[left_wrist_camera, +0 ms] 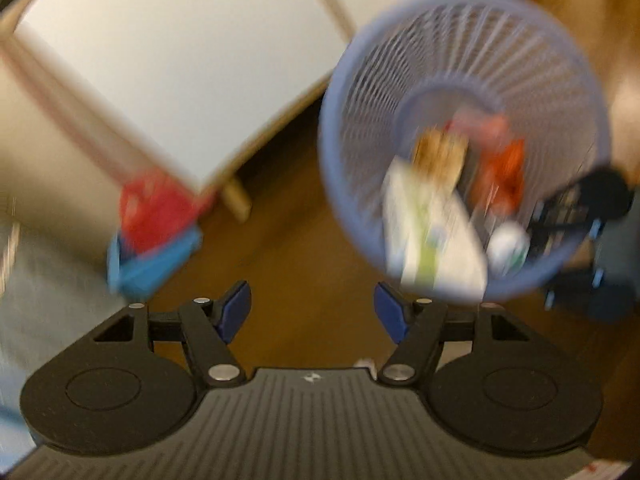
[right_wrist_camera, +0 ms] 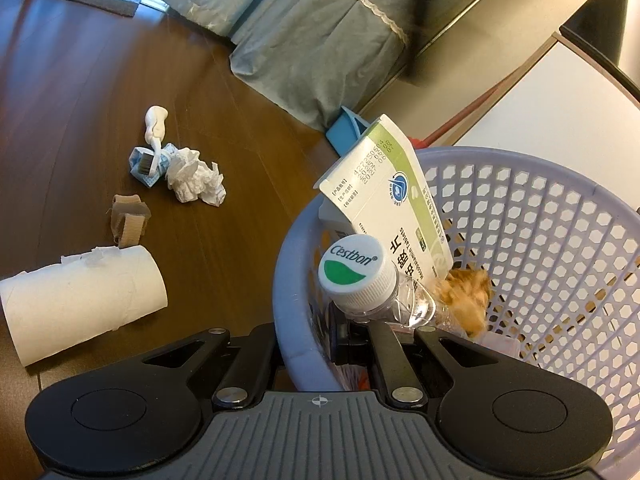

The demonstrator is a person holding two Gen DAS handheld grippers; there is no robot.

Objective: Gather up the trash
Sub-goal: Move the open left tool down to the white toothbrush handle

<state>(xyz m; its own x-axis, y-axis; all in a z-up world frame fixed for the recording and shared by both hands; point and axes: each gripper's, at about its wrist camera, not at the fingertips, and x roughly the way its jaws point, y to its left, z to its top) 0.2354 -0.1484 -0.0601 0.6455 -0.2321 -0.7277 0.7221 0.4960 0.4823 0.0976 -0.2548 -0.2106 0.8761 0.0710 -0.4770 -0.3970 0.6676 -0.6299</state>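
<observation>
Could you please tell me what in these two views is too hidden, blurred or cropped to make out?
- Left wrist view: motion blur smears the trash in the basket; labels are unreadable.
- Left wrist view: the red and blue thing is too blurred to identify.
- Right wrist view: the right gripper fingertips are hidden behind the basket rim.
- Right wrist view: the cardboard tube is partly cut off by the frame edge.

"Cestbon" on bottle cap (right_wrist_camera: 355,270), "Mecobalamin Tablets" on med box (right_wrist_camera: 386,196)
</observation>
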